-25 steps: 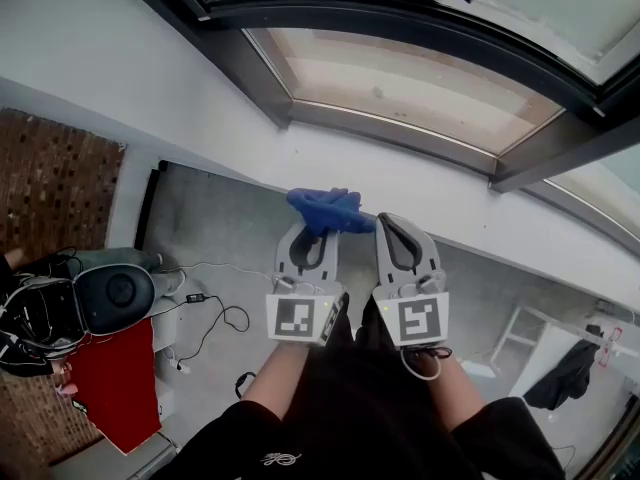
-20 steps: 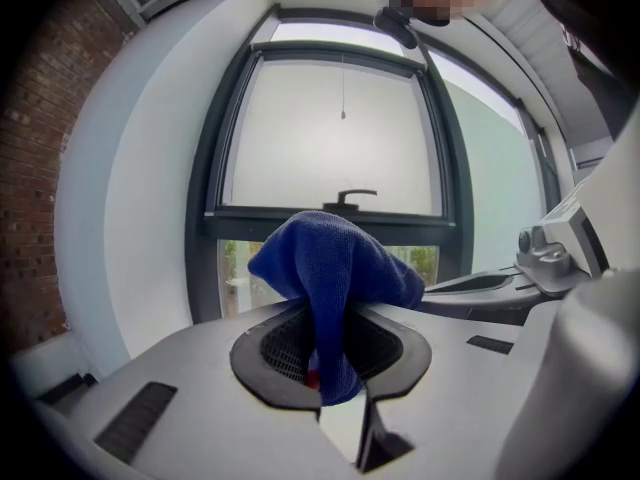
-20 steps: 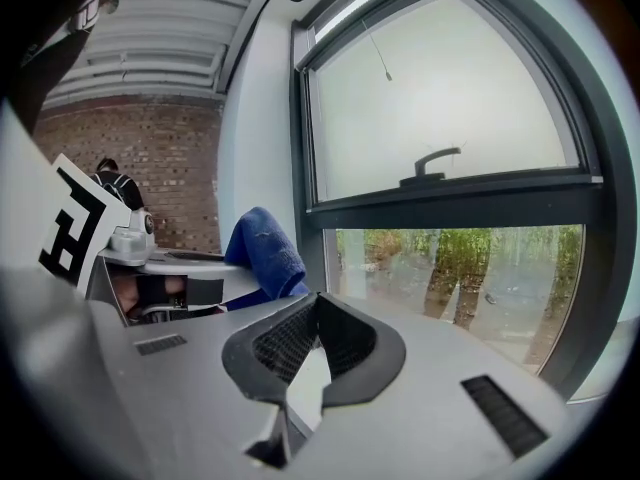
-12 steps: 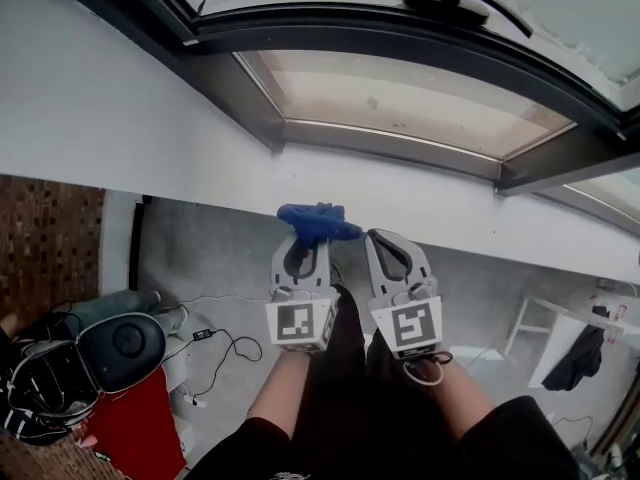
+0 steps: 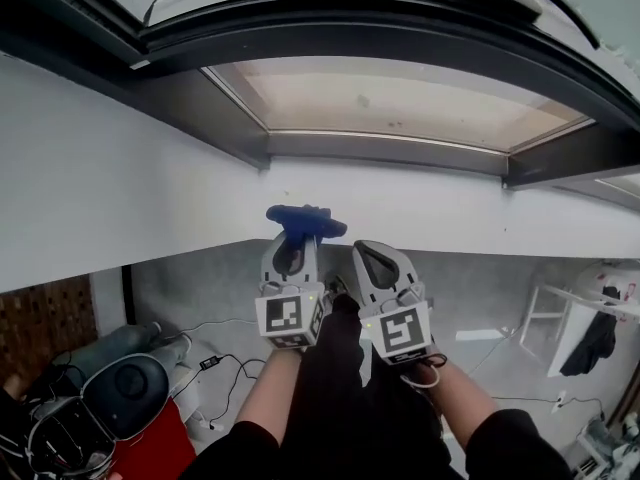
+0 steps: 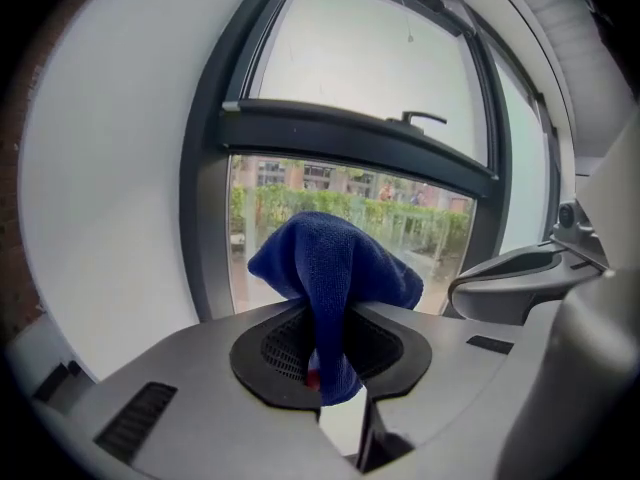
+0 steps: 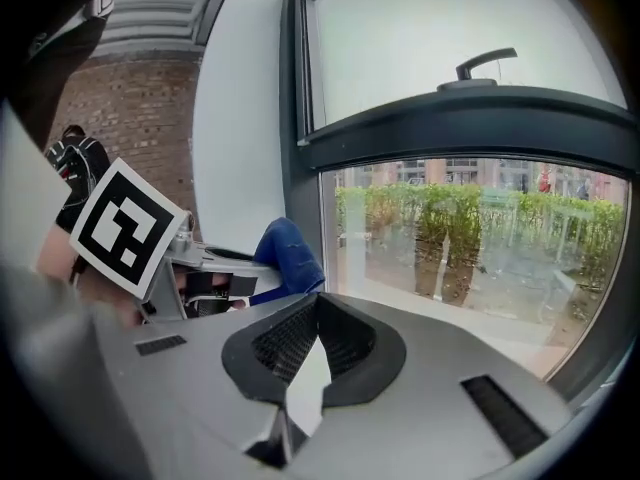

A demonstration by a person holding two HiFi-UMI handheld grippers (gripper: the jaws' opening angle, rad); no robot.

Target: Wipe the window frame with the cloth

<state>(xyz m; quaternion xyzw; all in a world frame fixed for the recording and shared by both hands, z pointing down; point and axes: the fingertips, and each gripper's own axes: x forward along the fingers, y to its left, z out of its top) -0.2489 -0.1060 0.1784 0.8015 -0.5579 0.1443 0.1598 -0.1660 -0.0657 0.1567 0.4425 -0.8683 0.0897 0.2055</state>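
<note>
Holding the blue cloth (image 6: pixel 335 268) in the left hand-held gripper (image 5: pixel 290 236), I have its jaws clamped on a narrow fold. The wad is up in the air on the near side of the white wall (image 5: pixel 120 198) under the window, well apart from the dark window frame (image 5: pixel 400 150). The right hand-held gripper (image 5: pixel 366 250) sits just to the right of the left one, its jaws together on nothing.

My worry is the grip. Only a thin pleat sits between the pads, so dragging along the frame could tug the cloth free. If the wad rolls aside, bare jaw tips would scrape the frame or the glass.

The cloth's long axis runs out along the jaws toward the window. Its rounded crown leads and a short tail hangs back through the pads. From the head view it looks spread crosswise, though I can't be sure.
</note>
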